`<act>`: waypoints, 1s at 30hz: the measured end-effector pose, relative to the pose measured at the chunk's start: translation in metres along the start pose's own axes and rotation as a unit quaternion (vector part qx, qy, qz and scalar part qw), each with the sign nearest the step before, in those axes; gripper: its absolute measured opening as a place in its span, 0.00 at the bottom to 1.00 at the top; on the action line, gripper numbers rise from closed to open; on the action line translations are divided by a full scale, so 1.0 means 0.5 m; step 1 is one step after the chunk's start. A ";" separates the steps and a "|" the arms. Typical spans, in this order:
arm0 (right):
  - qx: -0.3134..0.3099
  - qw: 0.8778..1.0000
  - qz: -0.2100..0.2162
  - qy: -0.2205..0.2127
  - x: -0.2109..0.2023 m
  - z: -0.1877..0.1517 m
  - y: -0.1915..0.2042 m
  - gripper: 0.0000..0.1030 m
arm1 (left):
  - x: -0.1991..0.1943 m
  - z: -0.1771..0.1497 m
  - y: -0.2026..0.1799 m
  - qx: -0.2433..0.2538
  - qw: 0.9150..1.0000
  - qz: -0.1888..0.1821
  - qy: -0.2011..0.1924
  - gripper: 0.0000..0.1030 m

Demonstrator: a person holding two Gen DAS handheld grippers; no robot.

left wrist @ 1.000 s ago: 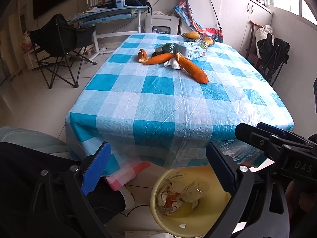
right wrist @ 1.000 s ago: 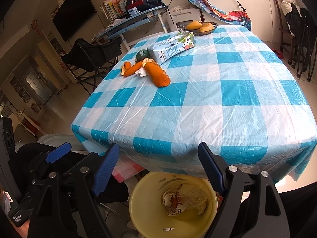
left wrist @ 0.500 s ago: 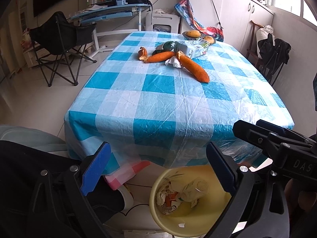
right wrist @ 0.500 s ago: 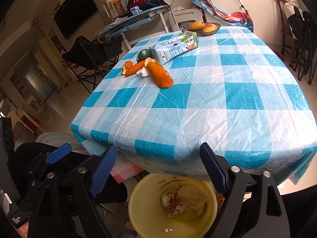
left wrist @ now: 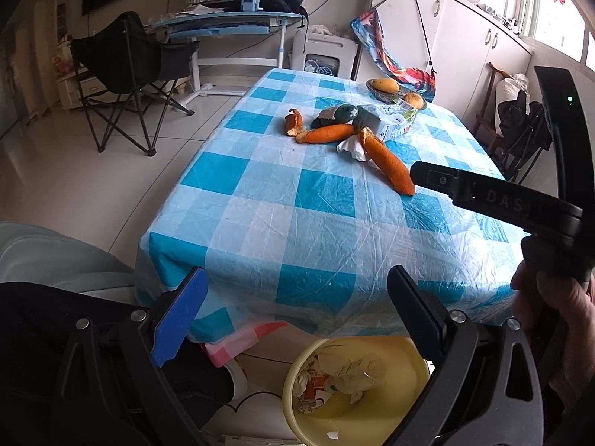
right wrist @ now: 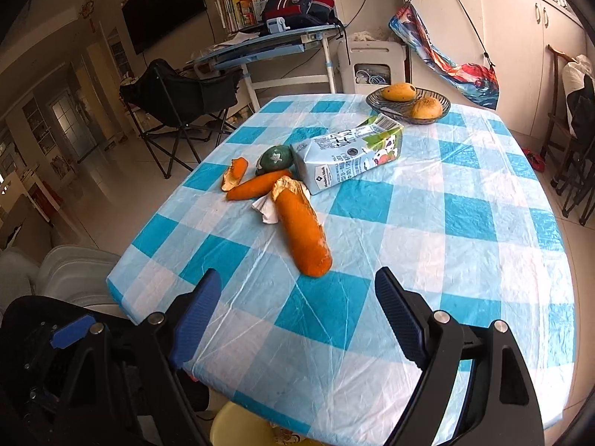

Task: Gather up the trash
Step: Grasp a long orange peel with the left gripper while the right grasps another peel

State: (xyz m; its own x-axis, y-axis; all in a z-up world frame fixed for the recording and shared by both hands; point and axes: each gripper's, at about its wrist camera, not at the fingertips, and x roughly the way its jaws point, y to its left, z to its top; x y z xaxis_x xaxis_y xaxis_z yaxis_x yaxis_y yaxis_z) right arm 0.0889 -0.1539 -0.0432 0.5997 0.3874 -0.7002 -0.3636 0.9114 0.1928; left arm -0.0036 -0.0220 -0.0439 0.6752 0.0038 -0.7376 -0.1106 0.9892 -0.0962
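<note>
Below the table's (left wrist: 297, 230) near edge, a bin (left wrist: 405, 356) holds a bottle (left wrist: 357, 373) and wrappers. Far right, a bowl (right wrist: 375, 102) holds two mangoes. Left gripper (left wrist: 297, 312) wide, empty; right gripper (right wrist: 297, 312) closing, empty.

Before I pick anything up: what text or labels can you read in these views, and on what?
"DAS": on the black gripper body, left wrist view; it may continue out of sight.
"Member's Mark": on the carton, near end; only roughly legible.
Other carton print: too small to read.
Book spines: too blurred.

Orange peels (right wrist: 303, 236) on checkered tablecloth (right wrist: 465, 245)

Yellow bin (right wrist: 238, 427) mostly behind tablecloth (right wrist: 372, 297)
</note>
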 end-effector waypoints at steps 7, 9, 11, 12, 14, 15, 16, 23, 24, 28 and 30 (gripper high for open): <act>-0.002 0.999 -0.002 0.035 0.081 0.018 -0.014 0.52 | 0.026 0.077 0.007 -0.001 1.000 0.010 -0.017 0.91; 0.005 0.999 0.001 0.043 0.087 0.012 -0.024 0.34 | 0.041 0.100 0.002 0.003 1.000 0.010 -0.024 0.91; 0.006 0.999 0.004 0.043 0.084 0.010 -0.030 0.30 | 0.064 0.122 -0.004 0.008 1.000 0.013 -0.025 0.91; 0.007 0.999 0.007 0.044 0.081 0.009 -0.034 0.28 | 0.078 0.132 -0.006 0.008 1.000 0.013 -0.023 0.91; 0.010 0.999 0.005 0.043 0.071 0.004 -0.044 0.25 | 0.105 0.153 -0.012 0.011 1.000 0.010 -0.021 0.91; 0.015 0.999 0.006 0.043 0.067 0.002 -0.052 0.23 | 0.116 0.163 -0.015 0.014 1.000 0.007 -0.020 0.91; 0.022 0.999 0.007 0.043 0.061 0.002 -0.061 0.23 | 0.127 0.174 -0.019 0.018 1.000 0.002 -0.021 0.91; 0.057 0.997 0.018 0.048 0.048 -0.005 -0.097 0.23 | 0.208 0.229 -0.063 0.085 0.996 -0.026 -0.025 0.91; 0.058 0.997 0.021 0.048 0.047 -0.004 -0.098 0.23 | 0.219 0.234 -0.068 0.091 0.995 -0.028 -0.025 0.91; 0.072 0.996 0.038 0.042 0.041 -0.003 -0.106 0.23 | 0.261 0.255 -0.085 0.111 0.993 -0.038 -0.016 0.89; 0.074 0.996 0.040 0.035 0.036 0.002 -0.109 0.23 | 0.282 0.263 -0.090 0.123 0.992 -0.034 -0.010 0.87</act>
State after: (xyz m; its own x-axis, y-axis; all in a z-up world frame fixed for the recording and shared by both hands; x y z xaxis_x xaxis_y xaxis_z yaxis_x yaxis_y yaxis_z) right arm 0.1202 -0.1964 -0.0659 0.5195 0.4545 -0.7236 -0.2961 0.8901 0.3465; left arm 0.1923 -0.0469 -0.0559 0.6896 -0.0637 -0.7214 0.1159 0.9930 0.0231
